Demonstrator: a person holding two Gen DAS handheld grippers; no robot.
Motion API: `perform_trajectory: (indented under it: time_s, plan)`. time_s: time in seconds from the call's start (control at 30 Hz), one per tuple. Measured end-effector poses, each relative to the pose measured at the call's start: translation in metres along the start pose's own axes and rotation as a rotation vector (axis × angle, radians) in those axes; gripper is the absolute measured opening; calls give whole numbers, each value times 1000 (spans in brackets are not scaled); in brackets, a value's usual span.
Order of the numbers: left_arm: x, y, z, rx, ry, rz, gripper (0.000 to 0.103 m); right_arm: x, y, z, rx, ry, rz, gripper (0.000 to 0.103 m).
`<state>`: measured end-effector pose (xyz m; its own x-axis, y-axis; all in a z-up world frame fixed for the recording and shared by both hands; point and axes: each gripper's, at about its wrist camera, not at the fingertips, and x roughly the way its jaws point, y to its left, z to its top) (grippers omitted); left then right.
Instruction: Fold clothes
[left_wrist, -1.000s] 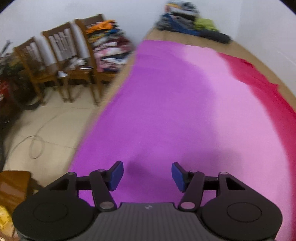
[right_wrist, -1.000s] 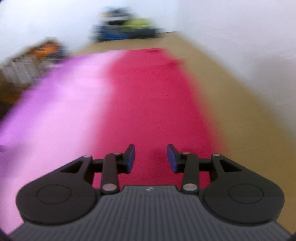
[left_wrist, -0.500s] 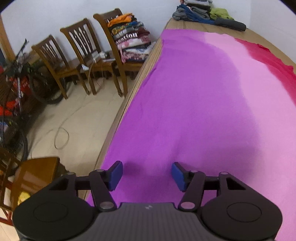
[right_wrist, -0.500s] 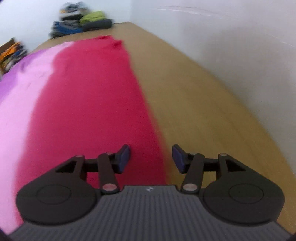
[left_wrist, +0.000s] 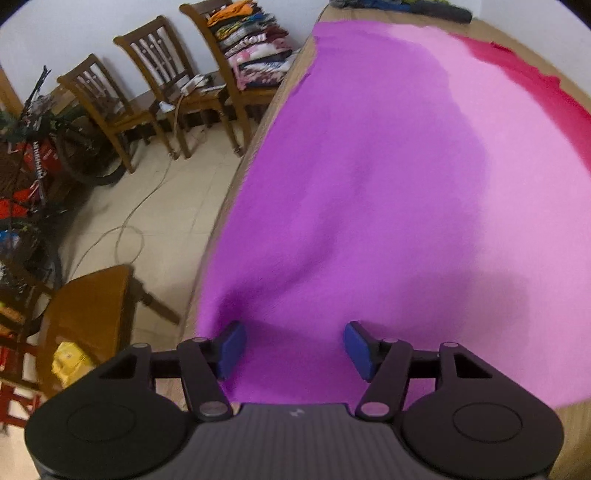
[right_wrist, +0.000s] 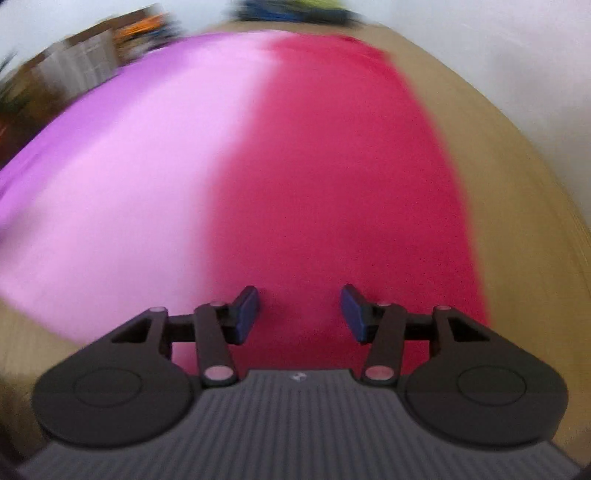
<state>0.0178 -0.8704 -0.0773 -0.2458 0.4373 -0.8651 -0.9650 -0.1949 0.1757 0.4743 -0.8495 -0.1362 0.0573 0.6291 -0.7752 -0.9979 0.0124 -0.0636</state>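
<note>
A large cloth lies spread flat on the wooden table, banded purple, pale pink and red. My left gripper hovers over the purple near-left corner by the table's left edge. Its jaws are opening and nothing is between them. In the blurred right wrist view the cloth's red band runs down the middle. My right gripper is over that band near the cloth's front edge. Its jaws are closing slightly, still apart, with only cloth lying beneath them.
Bare table wood shows right of the red band, with a white wall beyond. Left of the table stand wooden chairs, one bearing stacked folded clothes. A small wooden table, a bicycle and a floor cable are there too.
The left gripper has slid toward the cloth's near-left corner, bringing the floor and chairs into view. The right gripper swung from the red edge back over the red band, nearer the front edge.
</note>
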Motion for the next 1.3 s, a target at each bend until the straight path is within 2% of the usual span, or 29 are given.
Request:
perform_trajectory:
  time_s: [0.07,0.13,0.2,0.3,0.47,0.6,0.73,0.83,0.93,1.03,1.13,1.3]
  plan:
    - [-3,5,-1,10,8,1,63,0,-33,-3,28,1,-140,53]
    - [-7,11,1,15,12,-8,63,-5,-49,1,45,-13,-226,53]
    - [-11,16,4,-8,29,-43,61,-12,-53,9,69,-37,-277,53]
    - [-22,20,7,-26,20,-93,61,-25,-35,19,116,-100,-254,53]
    - [-35,27,20,62,-72,-166,61,-41,49,28,98,-149,-83,53]
    - [-32,48,26,137,-137,-257,62,-39,124,47,82,-142,43,53]
    - [-24,90,21,258,-210,-341,63,-37,205,41,105,-124,89,53]
    - [-16,129,22,321,-223,-393,63,-47,271,34,146,-117,32,53]
    - [-17,168,33,349,-250,-407,63,-45,321,39,180,-105,28,53]
    - [-13,195,52,349,-274,-437,64,-44,361,51,161,-96,35,53]
    - [-1,203,72,354,-281,-454,64,-44,379,59,158,-107,10,53]
    - [21,202,112,400,-292,-505,64,-41,389,55,248,-88,-32,53]
